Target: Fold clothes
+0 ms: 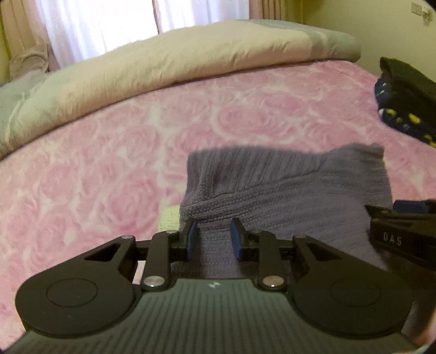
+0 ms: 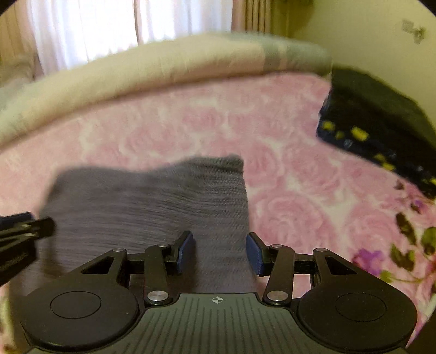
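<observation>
On the pink rose-patterned bedspread (image 1: 109, 168), near its front edge, lies a grey-purple ribbed knit garment (image 1: 286, 185), folded into a rough rectangle. Its far edge is a little uneven, with one corner raised at the right side.

From the left wrist view, the left gripper (image 1: 214, 238) stands over the near left part of the garment. Its blue pads (image 1: 193, 239) are apart with knit fabric between them, and the jaws are opening; the pads do not seem to press on the cloth. The right gripper (image 2: 220, 252) stands over the near right corner of the same garment. Its jaws are released, with a clear gap, and the fabric edge passes between them without being pinched.

Along the far edge of the bed lies a rolled beige and grey quilt (image 1: 169, 62). At the right edge of the bed sits a pile of dark folded clothes (image 2: 376, 122), one piece dark blue with yellow marks. Behind the bed hang white curtains (image 1: 103, 24).
</observation>
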Motion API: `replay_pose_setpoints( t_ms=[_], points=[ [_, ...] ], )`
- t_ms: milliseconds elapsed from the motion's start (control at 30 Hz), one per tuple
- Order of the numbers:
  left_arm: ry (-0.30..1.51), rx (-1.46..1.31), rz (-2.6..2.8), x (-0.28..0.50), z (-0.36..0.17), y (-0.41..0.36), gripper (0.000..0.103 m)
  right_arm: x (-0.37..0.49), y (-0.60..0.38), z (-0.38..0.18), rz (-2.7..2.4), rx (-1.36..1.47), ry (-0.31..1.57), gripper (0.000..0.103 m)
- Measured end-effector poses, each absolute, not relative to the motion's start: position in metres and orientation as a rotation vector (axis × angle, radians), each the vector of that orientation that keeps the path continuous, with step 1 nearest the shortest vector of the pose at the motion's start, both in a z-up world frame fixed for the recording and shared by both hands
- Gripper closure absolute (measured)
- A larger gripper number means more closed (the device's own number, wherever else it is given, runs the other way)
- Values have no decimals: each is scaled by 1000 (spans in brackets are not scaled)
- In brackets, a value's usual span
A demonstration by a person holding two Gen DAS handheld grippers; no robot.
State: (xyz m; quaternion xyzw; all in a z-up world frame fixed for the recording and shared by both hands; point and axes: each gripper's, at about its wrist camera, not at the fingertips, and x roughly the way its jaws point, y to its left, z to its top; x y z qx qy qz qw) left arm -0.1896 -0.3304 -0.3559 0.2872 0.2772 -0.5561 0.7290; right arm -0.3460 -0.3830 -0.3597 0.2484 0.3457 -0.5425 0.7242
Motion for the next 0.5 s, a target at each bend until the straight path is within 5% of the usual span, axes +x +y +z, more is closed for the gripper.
replay_pose_setpoints(
  t_ms=[500],
  points=[
    [558,601,-1132,-179,-326,-351,79,-371,-400,-336,-1166,535,618,56]
  ],
)
